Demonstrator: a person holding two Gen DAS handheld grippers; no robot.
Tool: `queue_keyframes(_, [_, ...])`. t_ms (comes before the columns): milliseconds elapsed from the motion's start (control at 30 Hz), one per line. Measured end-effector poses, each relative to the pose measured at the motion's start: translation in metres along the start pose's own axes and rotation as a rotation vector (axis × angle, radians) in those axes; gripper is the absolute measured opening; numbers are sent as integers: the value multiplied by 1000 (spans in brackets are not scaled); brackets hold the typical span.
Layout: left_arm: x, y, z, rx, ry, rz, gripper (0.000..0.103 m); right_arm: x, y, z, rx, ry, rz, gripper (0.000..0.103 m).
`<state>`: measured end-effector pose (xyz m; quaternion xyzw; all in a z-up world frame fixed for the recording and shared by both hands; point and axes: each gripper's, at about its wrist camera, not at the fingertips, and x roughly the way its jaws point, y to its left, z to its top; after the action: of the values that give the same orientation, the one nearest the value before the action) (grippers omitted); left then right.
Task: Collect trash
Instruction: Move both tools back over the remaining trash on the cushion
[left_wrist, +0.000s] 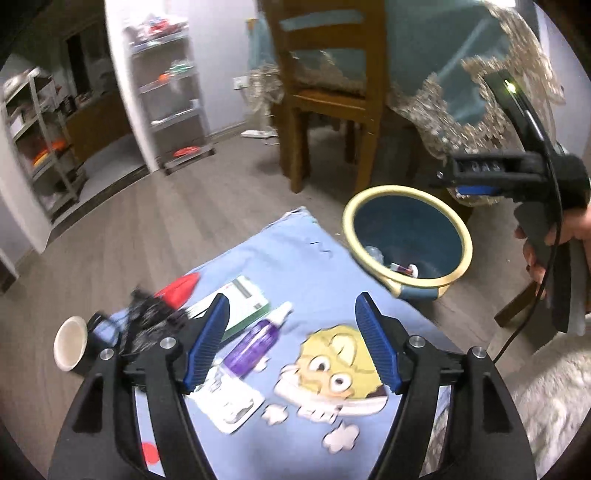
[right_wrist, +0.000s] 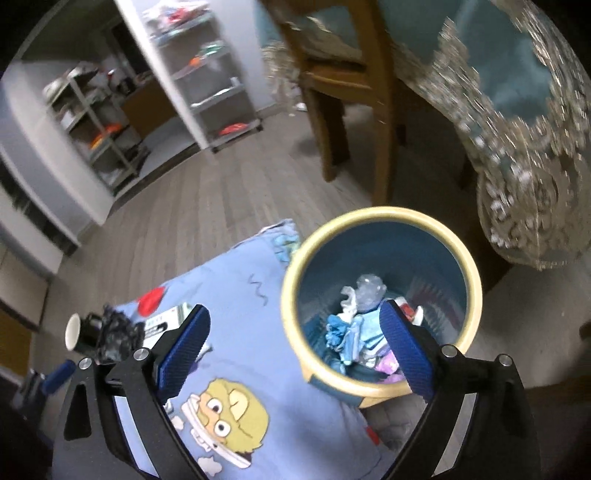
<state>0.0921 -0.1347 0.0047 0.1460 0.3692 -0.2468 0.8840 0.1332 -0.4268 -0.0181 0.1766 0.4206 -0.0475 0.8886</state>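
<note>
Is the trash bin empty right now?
No, the bin already holds crumpled wrappers at its bottom.

A cloth (left_wrist: 314, 266) lies spread on the floor (left_wrist: 147, 214), and the bin (left_wrist: 408, 242) stands at its right edge, with crumpled trash (right_wrist: 354, 328) inside. On the cloth's left part lie a box (left_wrist: 242, 308) and, just right of it, a bottle (left_wrist: 258, 339); a flat packet (left_wrist: 231, 400) lies nearer than the bottle. A dark tangled wad (left_wrist: 147, 325) sits left of the box, and a cup (left_wrist: 72, 343) lies on its side at the cloth's left edge. Behind the bin stands a chair (left_wrist: 325, 92), with a draped table (left_wrist: 461, 74) to its right. Shelving racks (left_wrist: 170, 92) stand far back on the left.
</note>
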Motion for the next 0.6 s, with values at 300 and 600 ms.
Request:
queue_keyframes(300, [-39,74,-53,-140,13,93,71,-11,69,-35,-171,11,49,93])
queue_keyframes(600, [-43,124,-81,-283,16,136,71,3,102,-56,-306,62,6,93])
